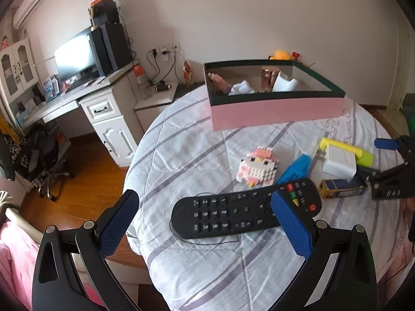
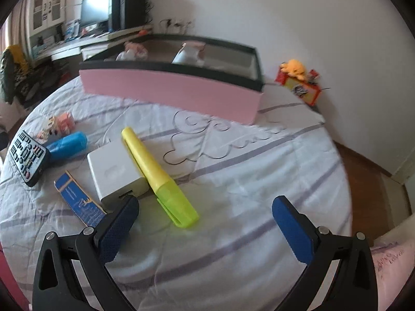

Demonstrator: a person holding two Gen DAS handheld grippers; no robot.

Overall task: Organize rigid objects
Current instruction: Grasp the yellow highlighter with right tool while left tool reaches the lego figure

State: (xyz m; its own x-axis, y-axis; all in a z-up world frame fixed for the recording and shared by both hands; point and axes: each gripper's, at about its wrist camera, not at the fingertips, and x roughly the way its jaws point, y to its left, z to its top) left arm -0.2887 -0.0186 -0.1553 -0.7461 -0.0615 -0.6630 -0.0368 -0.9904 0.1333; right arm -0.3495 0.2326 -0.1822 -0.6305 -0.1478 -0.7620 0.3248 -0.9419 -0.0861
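Remote, long black plastic with rubber keys [image 1: 243, 213], lies well in front of pink box [image 1: 277, 112]; stiff, light (grip across narrow width). Left gripper [image 1: 205, 220] and right gripper [image 2: 205, 224] gape, empty.

Item count on the bed [image 2: 233, 246]:
- Remote control [image 1: 243, 211]: 1
- Brick-built figure [image 1: 256, 167]: 1
- Blue tube [image 2: 68, 145]: 1
- White charger [image 2: 116, 171]: 1
- Yellow highlighter [image 2: 158, 173]: 1
- Small blue carton [image 1: 343, 188]: 1
- Pink box [image 1: 275, 111]: 1
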